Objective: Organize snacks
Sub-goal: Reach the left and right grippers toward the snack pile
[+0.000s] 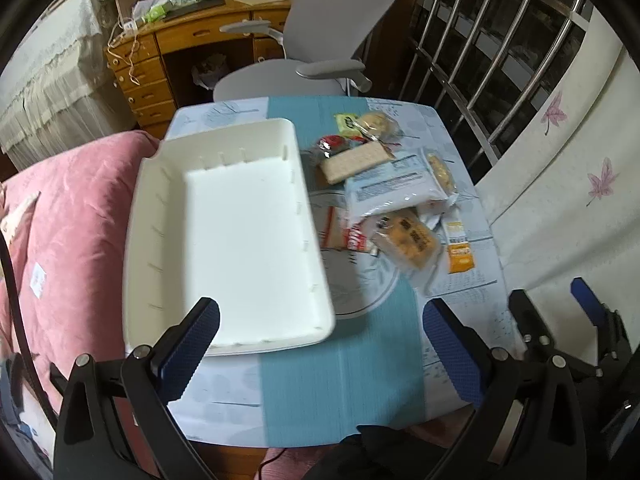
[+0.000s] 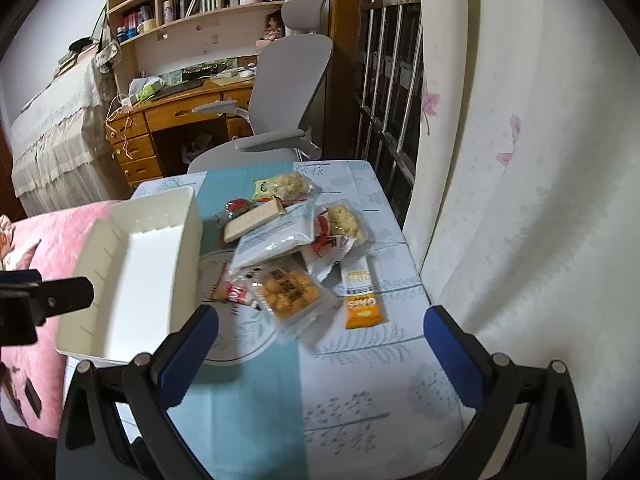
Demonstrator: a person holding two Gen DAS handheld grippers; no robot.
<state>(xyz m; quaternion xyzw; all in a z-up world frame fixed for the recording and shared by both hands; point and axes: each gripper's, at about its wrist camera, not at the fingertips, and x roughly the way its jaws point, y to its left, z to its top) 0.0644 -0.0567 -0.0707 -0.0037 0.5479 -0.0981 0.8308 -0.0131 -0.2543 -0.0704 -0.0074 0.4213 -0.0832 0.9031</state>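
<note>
The snacks point(image 2: 288, 248) lie in a loose heap on the tabletop point(image 2: 360, 380), to the right of a white bin point(image 1: 224, 232). In the heap are a clear pack of round golden biscuits point(image 2: 288, 292), an orange-and-white sachet point(image 2: 362, 296) at the near right edge, a pale blue-and-white pouch point(image 2: 276, 236) in the middle, a tan wafer bar point(image 2: 254, 218) behind it, a red-and-white wrapper point(image 2: 238, 292) nearest the bin, and more clear-wrapped biscuits at the far side. Several overlap one another.

The left claw point(image 1: 320, 348) points steeply down over the near end of the bin and the tabletop, its blue-padded fingers point(image 1: 196, 344) spread wide with nothing between them. The right claw point(image 2: 320, 352) tilts down less sharply, aimed at the heap, also wide apart and holding nothing; the biscuit pack lies just beyond its span.

The bin is rectangular with slotted inner walls and nothing shows inside it. It sits on the left part of the tabletop, which is covered in a blue and pale patterned cloth. A pink quilt point(image 1: 72, 216) lies to the left of the bin, a grey office chair point(image 2: 280, 112) stands behind the tabletop, and a white curtain point(image 2: 520, 200) hangs on the right.
</note>
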